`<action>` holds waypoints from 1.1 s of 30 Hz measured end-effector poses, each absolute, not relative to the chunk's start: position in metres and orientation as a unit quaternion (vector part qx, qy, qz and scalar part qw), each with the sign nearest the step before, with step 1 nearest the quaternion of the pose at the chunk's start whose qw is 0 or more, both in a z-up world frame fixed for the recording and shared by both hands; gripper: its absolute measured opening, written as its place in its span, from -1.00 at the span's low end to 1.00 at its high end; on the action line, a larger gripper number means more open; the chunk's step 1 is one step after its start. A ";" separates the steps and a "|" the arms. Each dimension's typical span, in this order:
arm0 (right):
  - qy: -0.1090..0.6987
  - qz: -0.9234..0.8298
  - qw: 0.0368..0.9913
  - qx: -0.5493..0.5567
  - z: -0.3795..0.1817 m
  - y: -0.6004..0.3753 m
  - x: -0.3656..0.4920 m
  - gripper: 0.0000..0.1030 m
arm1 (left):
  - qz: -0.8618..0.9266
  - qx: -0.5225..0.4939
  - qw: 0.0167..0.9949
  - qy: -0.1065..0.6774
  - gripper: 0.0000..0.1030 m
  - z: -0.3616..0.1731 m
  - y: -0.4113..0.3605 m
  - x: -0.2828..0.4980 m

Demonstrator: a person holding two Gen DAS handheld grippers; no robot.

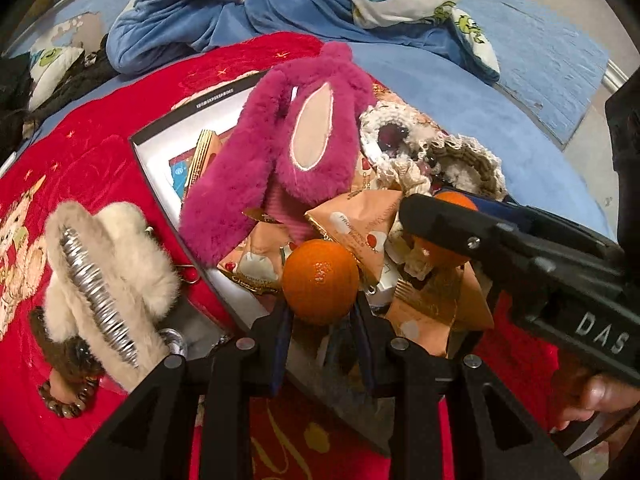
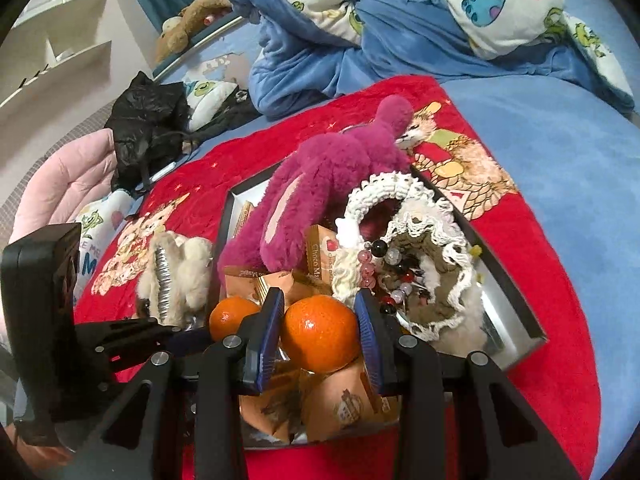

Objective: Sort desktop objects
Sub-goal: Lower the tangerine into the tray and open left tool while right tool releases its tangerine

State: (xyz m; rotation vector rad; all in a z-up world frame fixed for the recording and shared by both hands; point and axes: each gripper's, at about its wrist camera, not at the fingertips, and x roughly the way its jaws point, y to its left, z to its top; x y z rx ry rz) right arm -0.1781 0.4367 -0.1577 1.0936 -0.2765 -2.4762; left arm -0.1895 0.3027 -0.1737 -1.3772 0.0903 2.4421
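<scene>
Two oranges sit at the near edge of the tray (image 2: 516,312): my left hand-held gripper (image 1: 320,312) grasps one orange (image 1: 320,282), my right hand-held gripper (image 2: 320,320) brackets the other orange (image 2: 320,334), so lifting comes next.

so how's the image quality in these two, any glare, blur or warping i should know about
Left wrist view: strong fisheye bending with black corners; a speckled highlight on the orange between the left gripper fingers; focus is fairly sharp. Right wrist view: the same warping, curving the tray rim; a small glint on the orange between the right gripper fingers; the bedding looks softer toward the edges.
</scene>
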 end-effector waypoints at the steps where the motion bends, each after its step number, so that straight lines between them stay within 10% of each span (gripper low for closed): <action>1: -0.094 -0.891 0.212 0.391 -0.160 0.435 -0.180 -0.31 | 0.858 -0.485 0.166 0.032 -0.42 -0.175 0.304 -0.190; 33: -0.102 -0.897 0.235 0.360 -0.170 0.439 -0.186 -0.17 | 0.861 -0.486 0.139 0.052 -0.38 -0.177 0.309 -0.182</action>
